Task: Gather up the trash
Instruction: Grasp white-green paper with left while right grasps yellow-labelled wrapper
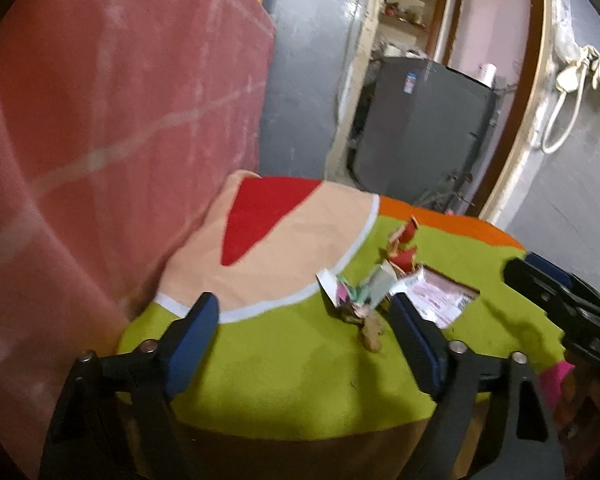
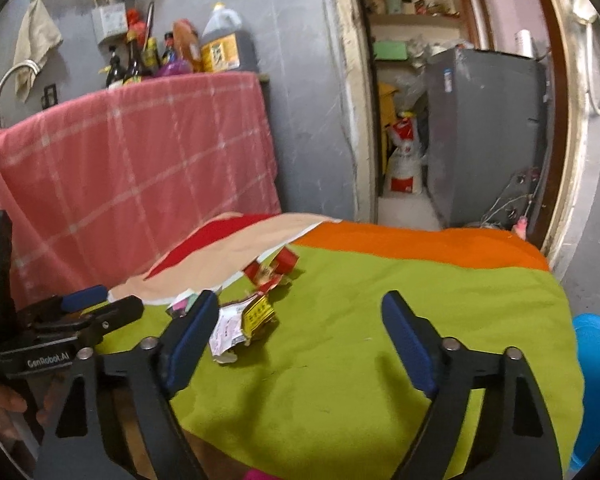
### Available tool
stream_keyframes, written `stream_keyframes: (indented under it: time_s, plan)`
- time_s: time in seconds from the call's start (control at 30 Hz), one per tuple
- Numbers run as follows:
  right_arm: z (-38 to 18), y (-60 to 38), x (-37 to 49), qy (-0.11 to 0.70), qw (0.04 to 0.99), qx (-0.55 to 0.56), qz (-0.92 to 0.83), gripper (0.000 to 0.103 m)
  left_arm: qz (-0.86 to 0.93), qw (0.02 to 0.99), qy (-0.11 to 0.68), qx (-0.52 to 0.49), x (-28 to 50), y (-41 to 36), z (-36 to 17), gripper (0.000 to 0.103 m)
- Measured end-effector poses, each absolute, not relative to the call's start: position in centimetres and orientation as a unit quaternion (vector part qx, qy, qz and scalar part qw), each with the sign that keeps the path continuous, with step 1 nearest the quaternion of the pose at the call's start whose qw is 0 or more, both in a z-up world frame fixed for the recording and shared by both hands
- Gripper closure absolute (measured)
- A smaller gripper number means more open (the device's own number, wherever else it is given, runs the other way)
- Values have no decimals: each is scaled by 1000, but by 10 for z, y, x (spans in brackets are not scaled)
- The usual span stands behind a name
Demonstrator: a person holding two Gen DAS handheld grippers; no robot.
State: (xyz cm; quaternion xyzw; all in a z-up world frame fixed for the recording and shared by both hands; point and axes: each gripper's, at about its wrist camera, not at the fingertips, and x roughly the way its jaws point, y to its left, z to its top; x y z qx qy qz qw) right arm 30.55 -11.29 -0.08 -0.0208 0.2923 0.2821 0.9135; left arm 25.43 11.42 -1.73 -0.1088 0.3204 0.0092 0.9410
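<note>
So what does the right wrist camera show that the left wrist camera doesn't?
Only the right wrist view shows the bottles above the pink checked cloth, the blue tub at the table's right edge and the red and white sack in the doorway. Only the left wrist view shows the beige bag hanging on the wall. Both show the trash pile on the green cloth, the grey fridge and both grippers open.

Left gripper [image 1: 304, 324], right gripper [image 2: 300, 320]: both spread wide.

Grey tiled walls [image 2: 308, 80] fill the top of the frame. A pink checked cloth [image 2: 140, 152] hangs at left. A tall grey metal cabinet [image 2: 488, 132] stands inside the doorway at upper right.
</note>
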Motion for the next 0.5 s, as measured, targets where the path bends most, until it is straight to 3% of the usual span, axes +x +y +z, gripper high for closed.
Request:
stream_keyframes:
  time_s: [0.23,0.5]
  plan:
    - [-15,-91,315,330,893,-41,302,50,-15,927,351,-130,264,117,-26,49]
    - [-29,-74,324,371,869,-48,323,65,-31,921,359,-149,275,115,-24,66]
